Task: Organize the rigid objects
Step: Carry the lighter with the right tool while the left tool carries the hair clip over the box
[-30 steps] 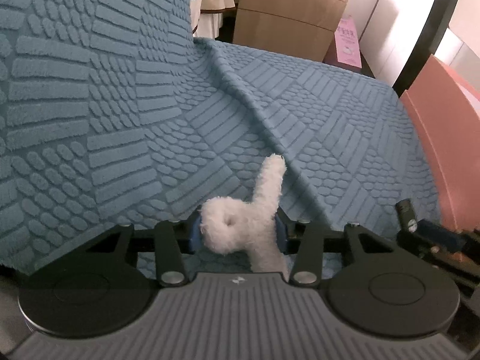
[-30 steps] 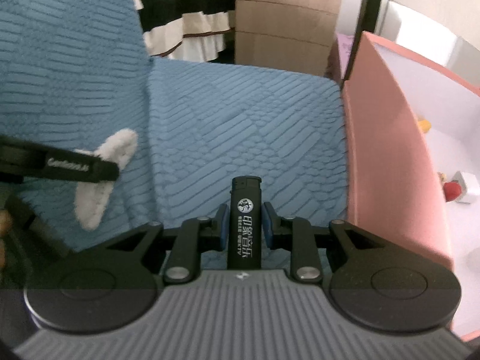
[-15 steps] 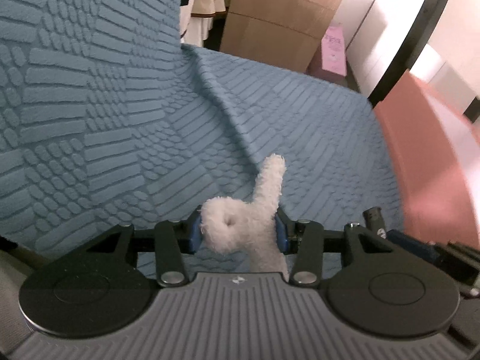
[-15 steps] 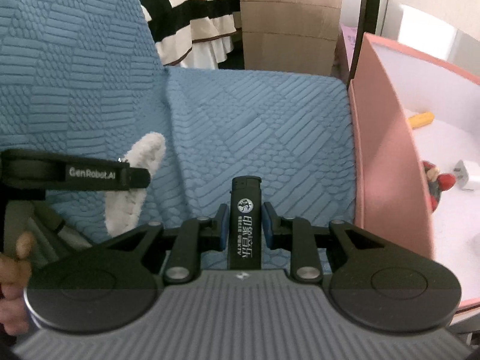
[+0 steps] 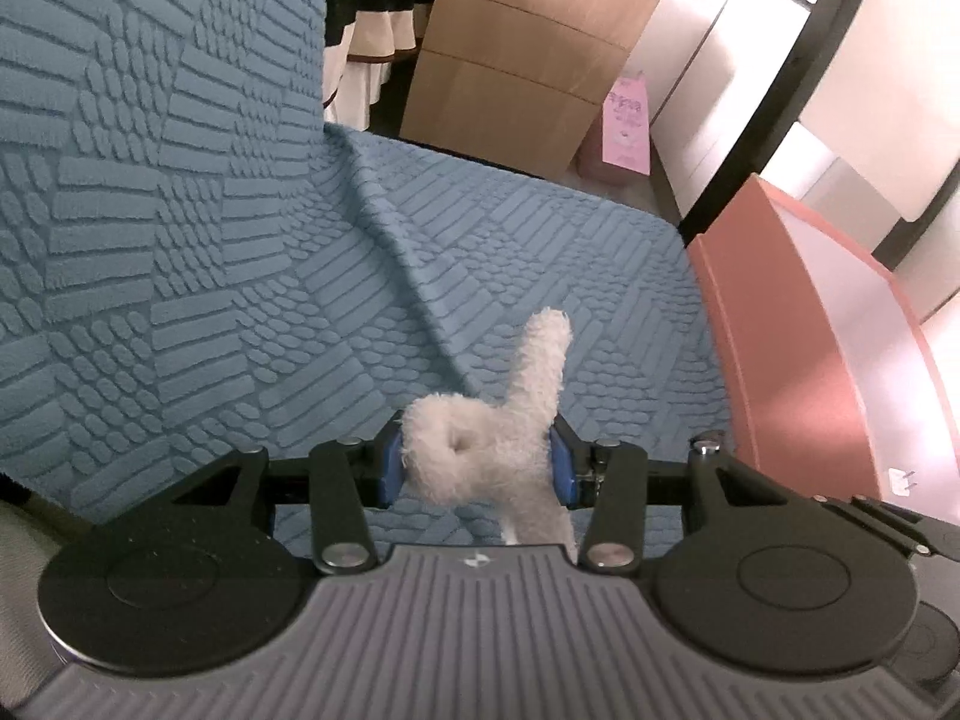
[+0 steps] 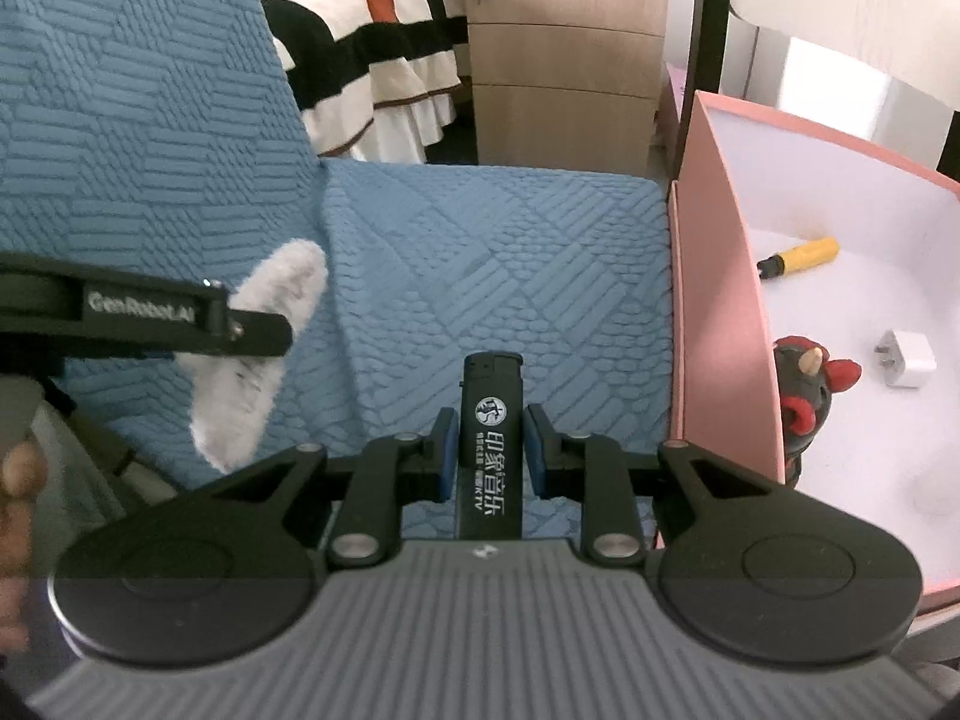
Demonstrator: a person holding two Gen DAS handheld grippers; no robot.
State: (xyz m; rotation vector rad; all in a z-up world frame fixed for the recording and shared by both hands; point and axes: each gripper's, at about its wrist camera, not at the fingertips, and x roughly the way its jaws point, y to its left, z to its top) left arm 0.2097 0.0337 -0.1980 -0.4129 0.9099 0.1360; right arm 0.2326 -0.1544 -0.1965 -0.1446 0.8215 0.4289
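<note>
My left gripper (image 5: 477, 462) is shut on a white fluffy toy (image 5: 510, 420) and holds it above the blue textured sofa seat (image 5: 480, 252). The toy also shows in the right wrist view (image 6: 252, 354), at the left, behind the left gripper's finger. My right gripper (image 6: 489, 450) is shut on a black lighter (image 6: 489, 432) with white print, upright between the blue pads, above the seat. A pink box (image 6: 714, 324) with a white inside stands just right of it.
In the box lie a yellow-handled tool (image 6: 801, 255), a white plug (image 6: 906, 360) and a black and red figure (image 6: 804, 384). The sofa back (image 5: 150, 150) rises at the left. A wooden drawer cabinet (image 6: 564, 54) and a striped bed (image 6: 366, 18) stand behind.
Both grippers have moved to the right, toward the pink box, with their objects still held. More of the box's inside now shows in the right wrist view.
</note>
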